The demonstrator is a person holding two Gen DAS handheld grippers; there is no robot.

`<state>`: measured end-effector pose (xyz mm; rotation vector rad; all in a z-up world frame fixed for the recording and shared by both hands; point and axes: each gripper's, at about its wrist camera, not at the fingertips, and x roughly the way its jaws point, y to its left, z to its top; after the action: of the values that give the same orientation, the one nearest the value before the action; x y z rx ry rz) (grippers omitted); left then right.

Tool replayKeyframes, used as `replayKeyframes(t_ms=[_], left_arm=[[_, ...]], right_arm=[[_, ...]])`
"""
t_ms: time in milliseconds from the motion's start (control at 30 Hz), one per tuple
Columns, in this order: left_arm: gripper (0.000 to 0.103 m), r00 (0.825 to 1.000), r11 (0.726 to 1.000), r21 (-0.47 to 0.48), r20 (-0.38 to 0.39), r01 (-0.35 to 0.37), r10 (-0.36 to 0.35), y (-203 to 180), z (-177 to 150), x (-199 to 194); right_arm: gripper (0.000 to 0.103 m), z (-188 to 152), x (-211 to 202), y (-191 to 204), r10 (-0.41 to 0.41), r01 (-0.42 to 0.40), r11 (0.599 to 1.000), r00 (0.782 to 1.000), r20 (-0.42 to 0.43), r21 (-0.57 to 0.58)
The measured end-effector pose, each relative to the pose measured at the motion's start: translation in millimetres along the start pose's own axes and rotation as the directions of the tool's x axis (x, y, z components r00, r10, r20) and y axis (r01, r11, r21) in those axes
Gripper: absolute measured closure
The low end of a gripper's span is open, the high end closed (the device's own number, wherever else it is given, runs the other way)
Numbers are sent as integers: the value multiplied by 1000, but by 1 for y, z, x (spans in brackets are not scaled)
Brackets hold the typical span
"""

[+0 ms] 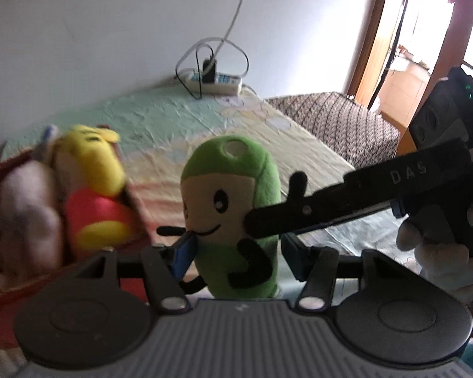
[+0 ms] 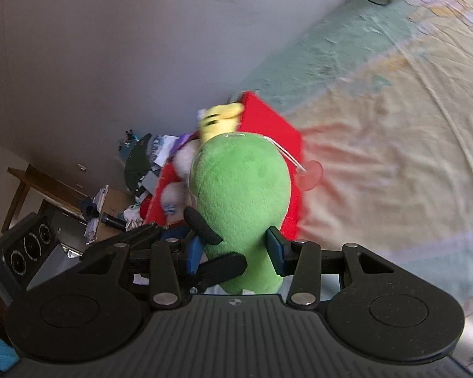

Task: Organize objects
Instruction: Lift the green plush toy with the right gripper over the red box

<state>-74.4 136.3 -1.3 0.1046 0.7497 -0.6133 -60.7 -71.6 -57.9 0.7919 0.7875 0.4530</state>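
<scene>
A green plush toy (image 1: pixel 233 220) with a cream face and black limbs stands upright between the fingers of both grippers. My left gripper (image 1: pixel 236 255) is shut on its lower body from the face side. My right gripper (image 2: pixel 236 252) is shut on it from the back (image 2: pixel 242 201); its finger (image 1: pixel 331 208) crosses the toy's face in the left wrist view. A red box (image 2: pixel 268 132) to the left holds a yellow and red plush (image 1: pixel 94 189) and white plush toys (image 1: pixel 25 214).
A pastel sheet covers the bed (image 1: pixel 220 132). A white power strip (image 1: pixel 217 80) with cables lies at the bed's far end by the wall. A brown patterned blanket (image 1: pixel 340 123) lies right. Cluttered furniture (image 2: pixel 78 208) stands beyond the box.
</scene>
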Motion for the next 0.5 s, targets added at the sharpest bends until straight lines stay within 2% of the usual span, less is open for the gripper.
replayKeyframes(t_ms=[300, 500], left_arm=[[44, 995, 999, 35, 99, 6, -9, 47, -10, -55], [44, 986, 998, 49, 165, -28, 20, 78, -11, -84]], right_arm=[[57, -10, 33, 57, 20, -15, 998, 996, 82, -55], [57, -9, 57, 90, 49, -34, 993, 991, 125, -114]])
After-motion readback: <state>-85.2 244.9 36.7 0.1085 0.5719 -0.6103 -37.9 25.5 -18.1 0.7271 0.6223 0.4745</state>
